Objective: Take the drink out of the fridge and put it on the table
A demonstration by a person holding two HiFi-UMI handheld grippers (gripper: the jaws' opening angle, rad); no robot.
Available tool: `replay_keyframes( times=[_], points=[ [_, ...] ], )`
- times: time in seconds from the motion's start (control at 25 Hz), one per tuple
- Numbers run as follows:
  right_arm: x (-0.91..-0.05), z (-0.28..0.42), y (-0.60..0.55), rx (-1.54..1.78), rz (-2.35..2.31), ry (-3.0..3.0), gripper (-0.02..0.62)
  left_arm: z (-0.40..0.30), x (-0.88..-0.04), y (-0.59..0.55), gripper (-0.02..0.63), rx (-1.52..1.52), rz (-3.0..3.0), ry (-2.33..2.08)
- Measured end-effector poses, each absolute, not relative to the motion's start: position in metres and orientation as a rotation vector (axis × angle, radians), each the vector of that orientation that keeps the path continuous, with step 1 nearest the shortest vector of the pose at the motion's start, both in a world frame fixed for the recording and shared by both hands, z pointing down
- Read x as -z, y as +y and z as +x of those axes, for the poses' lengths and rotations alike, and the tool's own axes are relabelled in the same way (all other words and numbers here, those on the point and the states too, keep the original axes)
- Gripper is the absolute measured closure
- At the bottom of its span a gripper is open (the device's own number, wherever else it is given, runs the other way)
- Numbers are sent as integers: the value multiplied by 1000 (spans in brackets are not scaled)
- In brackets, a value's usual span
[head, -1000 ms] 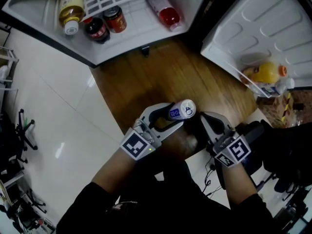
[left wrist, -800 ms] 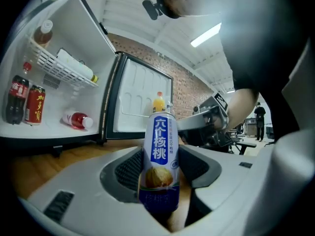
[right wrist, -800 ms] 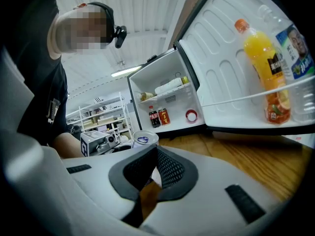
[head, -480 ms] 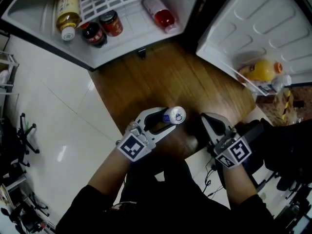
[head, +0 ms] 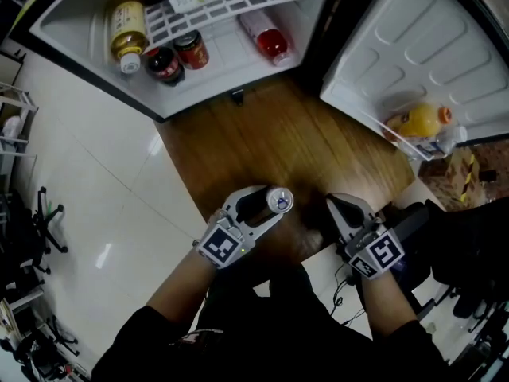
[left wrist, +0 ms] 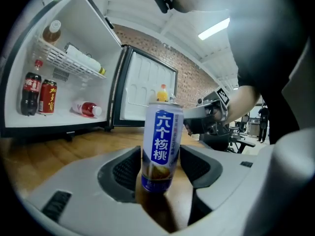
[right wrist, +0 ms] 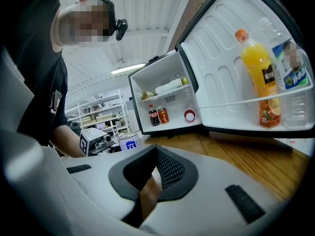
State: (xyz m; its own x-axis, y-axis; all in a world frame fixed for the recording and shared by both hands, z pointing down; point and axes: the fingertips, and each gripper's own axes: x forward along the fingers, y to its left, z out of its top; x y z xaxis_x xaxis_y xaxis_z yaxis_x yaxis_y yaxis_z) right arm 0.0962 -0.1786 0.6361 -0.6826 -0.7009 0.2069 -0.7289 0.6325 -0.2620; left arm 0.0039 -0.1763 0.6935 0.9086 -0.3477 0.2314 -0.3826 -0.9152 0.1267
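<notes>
Gleaming wooden table [head: 306, 138] beside white floor [head: 95, 173]

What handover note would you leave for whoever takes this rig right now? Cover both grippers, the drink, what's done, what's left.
Left gripper: jaws on the can, just starting to open.
Right gripper: shut, empty.
Can: upright, appears to stand on the wooden table, out of the fridge.
Done: fetch and set-down.
Left: finish the release, back the left gripper off. The fridge door is open.
</notes>
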Motion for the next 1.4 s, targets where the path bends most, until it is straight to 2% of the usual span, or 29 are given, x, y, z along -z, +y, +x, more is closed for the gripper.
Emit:
replay_keyframes(
  times=[0.08, 0.32, 0.44, 0.64, 0.76, 0.88, 1.0, 1.12, 1.16, 1.24, 1.4],
  points=[
    [-630, 97, -178, -489, 1218, -2765, 609, -3, -694, -178, 306, -298, 2885, -592],
    [-594, 111, -154, -450, 1182, -2787, 609, -83, -677, -152, 303, -361, 2710, -799],
    [-569, 116, -127, -455, 1106, -2805, 609, -132, -635, -124, 342, -350, 2607, -954],
    [-530, 103, -96, -481, 957, -2846, 609, -190, -526, -96, 390, -18, 2496, -1217],
    [-502, 80, -85, -445, 936, -2869, 609, -223, -486, -83, 431, 74, 2535, -1269],
    [-476, 37, -46, -447, 932, -2879, 609, -262, -455, -43, 446, 122, 2573, -1219],
    [-452, -6, -23, -402, 1006, -2876, 607, -297, -435, -18, 460, 164, 2641, -1111],
    [-436, -52, 3, -449, 1110, -2891, 607, -342, -429, 18, 537, 112, 2699, -1020],
    [-433, -65, 10, -476, 1137, -2894, 607, -356, -428, 28, 585, 103, 2704, -997],
    [-426, -84, 24, -513, 1176, -2893, 607, -373, -428, 44, 612, 103, 2695, -956],
    [-408, -98, 60, -473, 1142, -2903, 607, -378, -419, 77, 614, 150, 2693, -886]
  ],
)
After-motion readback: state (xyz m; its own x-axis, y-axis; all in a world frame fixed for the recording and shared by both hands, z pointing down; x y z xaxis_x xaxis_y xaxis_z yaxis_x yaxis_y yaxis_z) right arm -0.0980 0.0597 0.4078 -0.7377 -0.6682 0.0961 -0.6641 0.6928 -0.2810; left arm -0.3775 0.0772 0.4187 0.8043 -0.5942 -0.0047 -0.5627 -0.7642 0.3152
